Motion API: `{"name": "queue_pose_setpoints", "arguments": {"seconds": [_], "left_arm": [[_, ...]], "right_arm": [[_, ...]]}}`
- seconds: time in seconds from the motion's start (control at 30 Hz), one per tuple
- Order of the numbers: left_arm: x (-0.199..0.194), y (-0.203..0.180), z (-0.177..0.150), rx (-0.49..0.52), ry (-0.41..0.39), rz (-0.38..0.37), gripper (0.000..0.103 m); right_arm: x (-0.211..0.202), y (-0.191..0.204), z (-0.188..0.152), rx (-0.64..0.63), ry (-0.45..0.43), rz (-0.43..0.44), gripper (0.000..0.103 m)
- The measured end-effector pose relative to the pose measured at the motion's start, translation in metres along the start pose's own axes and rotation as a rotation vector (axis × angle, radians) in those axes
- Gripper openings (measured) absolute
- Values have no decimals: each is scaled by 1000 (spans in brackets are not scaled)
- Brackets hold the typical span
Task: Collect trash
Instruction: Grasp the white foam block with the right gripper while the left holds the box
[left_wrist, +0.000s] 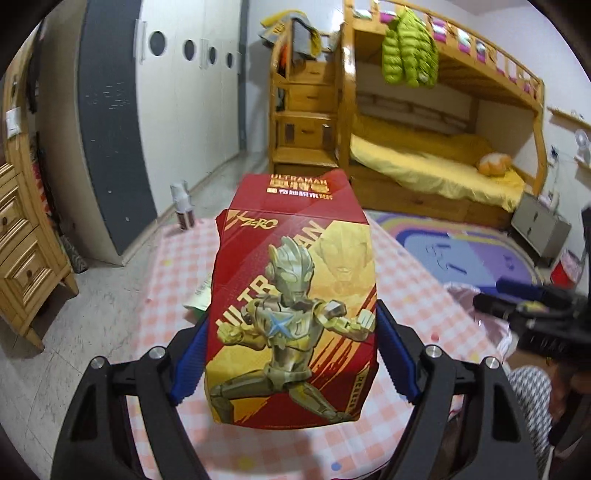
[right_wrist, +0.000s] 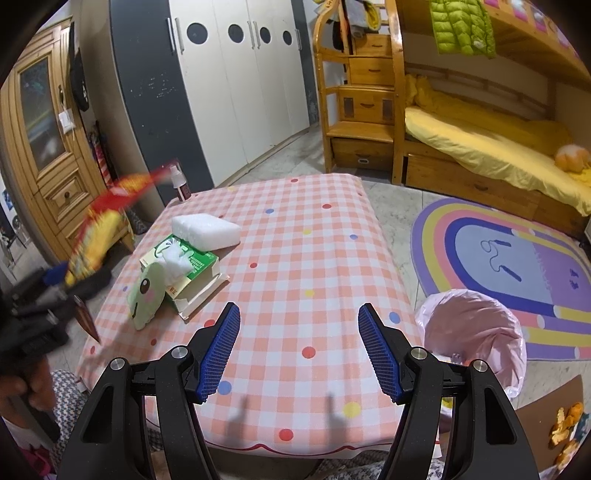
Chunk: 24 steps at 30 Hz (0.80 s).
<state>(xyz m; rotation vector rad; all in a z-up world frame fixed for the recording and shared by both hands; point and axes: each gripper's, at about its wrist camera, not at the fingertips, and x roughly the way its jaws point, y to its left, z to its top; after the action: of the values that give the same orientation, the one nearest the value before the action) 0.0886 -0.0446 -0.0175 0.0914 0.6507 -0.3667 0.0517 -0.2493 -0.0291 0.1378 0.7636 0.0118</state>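
Blue pads (left_wrist: 192, 354) of the left gripper (left_wrist: 291, 350) clamp the red toy box (left_wrist: 291, 288) above the checked table (right_wrist: 314, 258); right gripper (right_wrist: 297, 350) stands wide, empty; pink-lined bin (right_wrist: 476, 332) sits right of the table.

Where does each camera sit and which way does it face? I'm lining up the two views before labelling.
Left wrist: on the left gripper, looking down over its fingers at the red box between them; right gripper at right edge.
Right wrist: on the right gripper, open over the checked table; pink-lined bin at right, a hand at left.
Shared: table, spray bottle, box, bunk bed.
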Motion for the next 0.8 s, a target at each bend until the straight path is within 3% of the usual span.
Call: {"name": "queue_pose_setpoints", "arguments": {"seconds": [0.4, 0.57, 0.8], "left_arm": [[8, 73, -22, -129, 65, 200, 79], [27, 104, -20, -191, 105, 228, 79], [58, 121, -10, -193, 135, 255, 79]], "right_arm": [[52, 68, 32, -182, 25, 126, 64], [99, 91, 54, -252, 40, 198, 83], [166, 98, 75, -256, 114, 255, 84]]}}
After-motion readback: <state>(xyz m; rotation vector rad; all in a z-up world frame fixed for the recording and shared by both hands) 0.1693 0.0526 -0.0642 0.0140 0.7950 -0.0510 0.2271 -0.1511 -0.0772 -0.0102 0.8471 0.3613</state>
